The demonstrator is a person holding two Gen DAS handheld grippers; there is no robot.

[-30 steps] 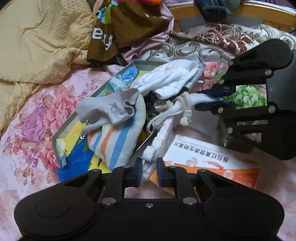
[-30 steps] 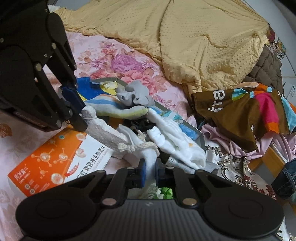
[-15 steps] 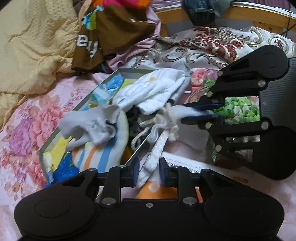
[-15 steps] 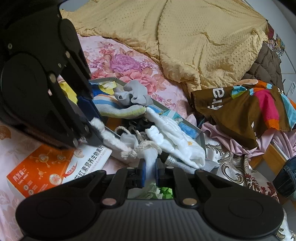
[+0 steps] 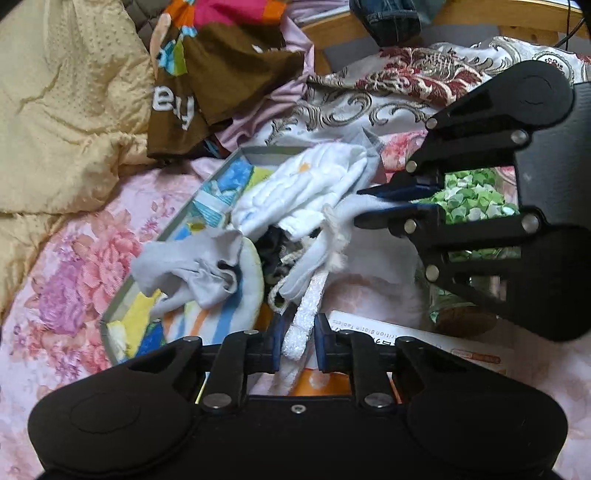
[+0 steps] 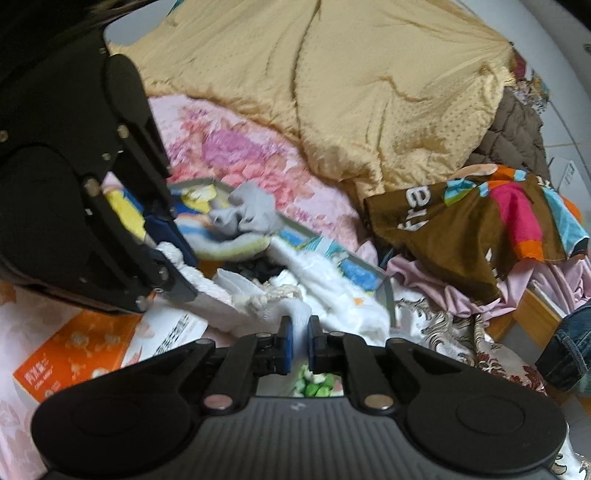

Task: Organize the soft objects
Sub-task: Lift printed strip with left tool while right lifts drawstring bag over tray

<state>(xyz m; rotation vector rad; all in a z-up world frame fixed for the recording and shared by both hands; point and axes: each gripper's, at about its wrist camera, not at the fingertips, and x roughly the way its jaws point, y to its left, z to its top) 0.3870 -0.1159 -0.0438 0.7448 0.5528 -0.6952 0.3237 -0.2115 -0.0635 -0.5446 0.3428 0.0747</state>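
Note:
A fluffy white sock (image 5: pixel 310 302) runs up from my left gripper (image 5: pixel 298 328), whose jaws are closing with the sock's end pressed between the pads. It is knotted with a beige cord (image 6: pixel 280 292) to a smooth white sock (image 6: pixel 295 314). My right gripper (image 6: pixel 299 339) is shut on that smooth sock's end. Its fingers (image 5: pixel 391 210) reach in from the right in the left wrist view. Behind the bundle lies a grey-rimmed box (image 5: pixel 177 221) with a colourful lining. It holds a grey sock (image 5: pixel 192 269), a striped sock (image 5: pixel 221 317) and a white garment (image 5: pixel 303 188).
An orange-and-white tablet box (image 6: pixel 74 354) lies on the flowered bedsheet (image 5: pixel 66 295) under the grippers. A yellow quilt (image 5: pixel 55 110) fills the far left. A brown printed shirt (image 5: pixel 207 74), a jar of green paper stars (image 5: pixel 469 195) and a wooden bed frame (image 5: pixel 480 22) lie beyond.
My left gripper's jaws widened a little around the fluffy sock, then narrowed again, and the gripper rolled slightly. My right gripper stayed clamped on the smooth white sock.

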